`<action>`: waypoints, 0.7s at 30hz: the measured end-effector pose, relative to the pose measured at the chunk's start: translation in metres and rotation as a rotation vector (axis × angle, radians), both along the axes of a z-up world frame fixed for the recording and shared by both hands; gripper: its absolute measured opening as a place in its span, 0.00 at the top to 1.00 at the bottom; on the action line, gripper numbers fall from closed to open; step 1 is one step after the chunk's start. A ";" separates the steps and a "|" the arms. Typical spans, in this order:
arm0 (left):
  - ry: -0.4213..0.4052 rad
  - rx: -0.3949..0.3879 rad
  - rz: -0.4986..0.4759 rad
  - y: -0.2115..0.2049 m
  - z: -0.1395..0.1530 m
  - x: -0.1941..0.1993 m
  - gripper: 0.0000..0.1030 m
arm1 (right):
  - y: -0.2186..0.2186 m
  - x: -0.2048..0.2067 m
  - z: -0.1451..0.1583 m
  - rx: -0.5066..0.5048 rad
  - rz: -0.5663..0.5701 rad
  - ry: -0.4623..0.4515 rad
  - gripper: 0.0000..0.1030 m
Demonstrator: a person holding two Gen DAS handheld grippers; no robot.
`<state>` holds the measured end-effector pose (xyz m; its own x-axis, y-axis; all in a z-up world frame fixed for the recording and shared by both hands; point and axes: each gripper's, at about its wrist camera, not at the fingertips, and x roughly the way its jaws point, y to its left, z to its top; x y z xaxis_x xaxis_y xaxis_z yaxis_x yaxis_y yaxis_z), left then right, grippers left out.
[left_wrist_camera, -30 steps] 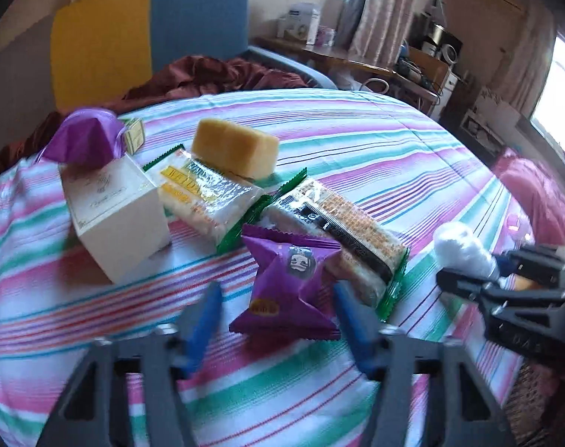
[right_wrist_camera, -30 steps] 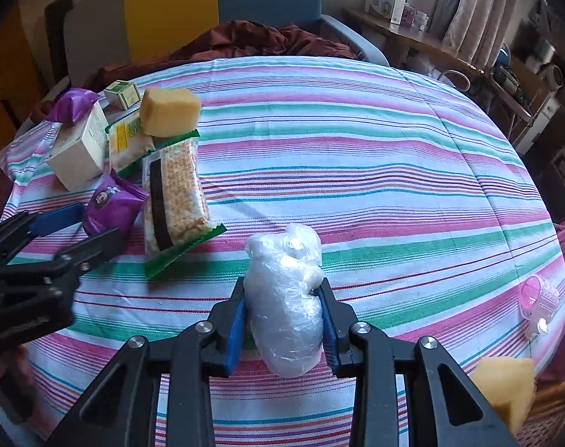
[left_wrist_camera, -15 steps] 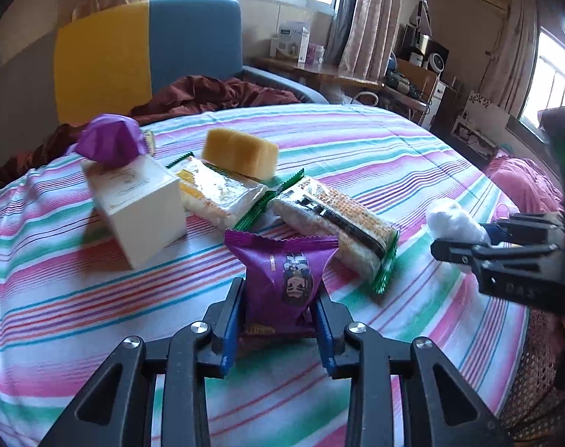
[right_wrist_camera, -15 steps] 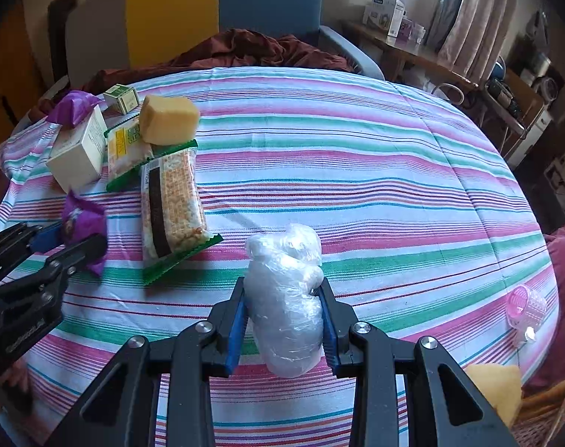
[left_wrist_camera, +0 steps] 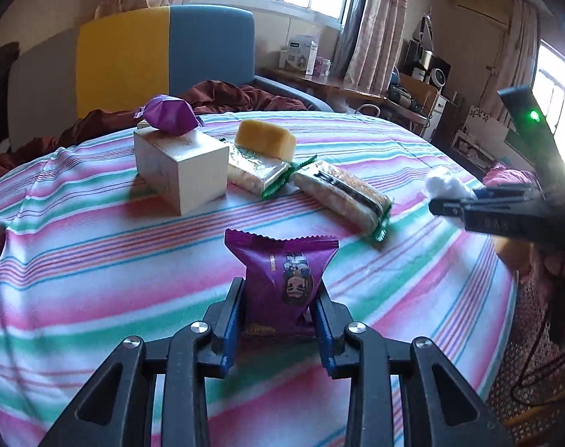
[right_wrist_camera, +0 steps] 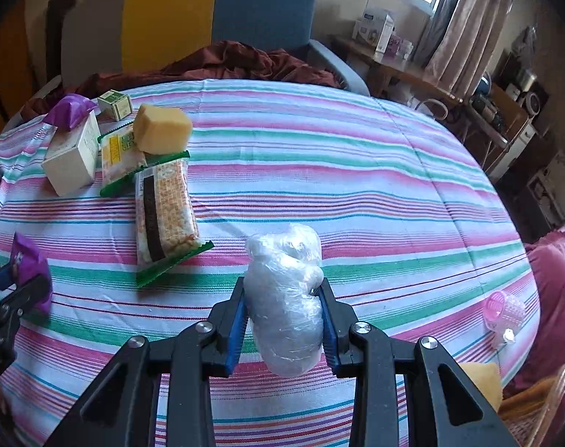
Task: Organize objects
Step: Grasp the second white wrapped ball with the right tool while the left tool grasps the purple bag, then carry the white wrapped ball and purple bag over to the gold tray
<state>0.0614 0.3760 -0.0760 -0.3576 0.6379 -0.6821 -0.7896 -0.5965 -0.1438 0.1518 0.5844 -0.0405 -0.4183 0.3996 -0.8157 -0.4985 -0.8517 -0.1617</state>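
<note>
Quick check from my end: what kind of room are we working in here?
Most likely a lived-in home room, perhaps a dining or living area. A round table under a striped tablecloth holds the snacks, a yellow-and-blue armchair stands behind it, and curtained windows light a cluttered side desk.

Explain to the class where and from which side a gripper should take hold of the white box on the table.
Grip the white box across its two long flat sides, coming from above at the end nearer the camera. The purple packet sits on the far end and the snack packs crowd one side, so keep the fingers close to the box.
</note>
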 end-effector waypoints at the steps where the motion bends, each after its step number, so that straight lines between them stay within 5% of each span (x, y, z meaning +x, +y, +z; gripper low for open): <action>1: 0.003 0.001 -0.003 -0.003 0.000 0.003 0.67 | -0.002 0.001 0.002 0.014 0.000 0.003 0.66; 21: -0.001 0.086 -0.001 -0.075 0.017 0.022 0.68 | -0.030 -0.003 0.013 0.137 0.039 0.029 0.66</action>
